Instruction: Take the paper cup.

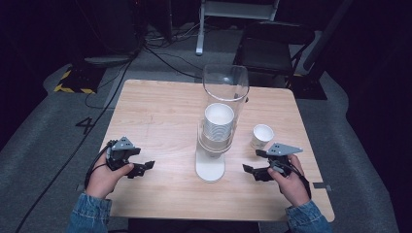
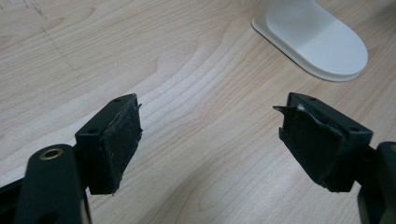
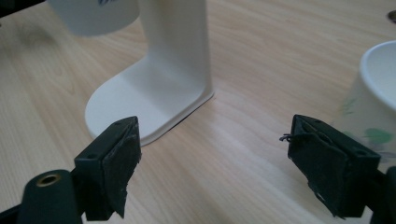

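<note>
A cup dispenser [image 1: 221, 104] stands mid-table: a clear tube on a white stand, holding a stack of white paper cups [image 1: 218, 121]. Its white base [image 2: 317, 39] lies ahead of my left gripper [image 2: 210, 133], whose jaws are wide open over bare wood. In the high view the left gripper [image 1: 143, 167] sits left of the base. A single paper cup [image 1: 262, 136] stands upright right of the dispenser. My right gripper [image 1: 255, 162] is open just in front of that cup. In the right gripper view the gripper [image 3: 212, 161] has the stand [image 3: 173, 60] ahead on the left and the cup [image 3: 373, 107] on the right.
The wooden table [image 1: 160, 111] stands on grey carpet. A black folding chair [image 1: 272, 43] and cables [image 1: 160, 48] lie beyond the far edge. A person's hands in denim sleeves [image 1: 90, 216] hold both grippers near the front edge.
</note>
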Available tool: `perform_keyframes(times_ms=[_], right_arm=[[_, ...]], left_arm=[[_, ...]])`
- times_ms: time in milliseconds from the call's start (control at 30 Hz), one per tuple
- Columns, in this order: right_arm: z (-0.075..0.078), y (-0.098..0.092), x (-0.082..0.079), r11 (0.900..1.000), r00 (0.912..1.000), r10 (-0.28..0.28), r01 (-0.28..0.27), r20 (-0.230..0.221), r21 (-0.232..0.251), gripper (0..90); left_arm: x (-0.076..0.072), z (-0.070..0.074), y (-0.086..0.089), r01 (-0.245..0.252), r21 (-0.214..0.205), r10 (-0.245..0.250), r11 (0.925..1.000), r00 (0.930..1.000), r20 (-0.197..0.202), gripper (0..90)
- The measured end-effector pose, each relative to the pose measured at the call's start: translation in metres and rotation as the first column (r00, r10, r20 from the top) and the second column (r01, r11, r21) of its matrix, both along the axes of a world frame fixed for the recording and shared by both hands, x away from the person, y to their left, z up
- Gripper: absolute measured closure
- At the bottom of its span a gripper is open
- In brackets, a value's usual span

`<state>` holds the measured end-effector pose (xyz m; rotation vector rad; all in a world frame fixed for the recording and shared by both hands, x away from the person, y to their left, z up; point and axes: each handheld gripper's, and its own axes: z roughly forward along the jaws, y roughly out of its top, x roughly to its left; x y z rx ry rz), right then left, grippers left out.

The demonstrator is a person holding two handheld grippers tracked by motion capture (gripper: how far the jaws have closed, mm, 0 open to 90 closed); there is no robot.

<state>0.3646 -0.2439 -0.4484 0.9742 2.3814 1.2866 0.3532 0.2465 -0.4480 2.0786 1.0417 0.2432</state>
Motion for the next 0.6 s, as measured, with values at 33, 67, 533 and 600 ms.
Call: perform_keyframes(times_ms=[33,67,533,600], right_arm=[[-0.005,0.002,-0.002,0.9999,0.9999,0.01,-0.01,-0.008,-0.003,18.0],[-0.009,0.003,-0.003,0.9999,0.9998,0.015,-0.015,-0.013,-0.003,18.0],[-0.046,0.011,-0.003,0.9973,0.9991,-0.032,0.03,-0.027,-0.067,16.8],[-0.048,0.012,-0.003,0.9969,0.9993,-0.024,0.022,-0.027,-0.075,16.5]], left_arm=[[0.0,-0.001,0.0,0.001,0.002,-0.001,1.0,1.0,0.0,20.5],[0.001,-0.002,-0.001,0.0,0.007,0.0,1.0,1.0,-0.003,20.5],[0.003,-0.013,-0.005,0.013,0.041,-0.011,0.9991,0.9993,-0.034,20.7],[0.003,-0.014,-0.006,0.01,0.044,-0.009,0.999,0.9993,-0.037,20.7]])
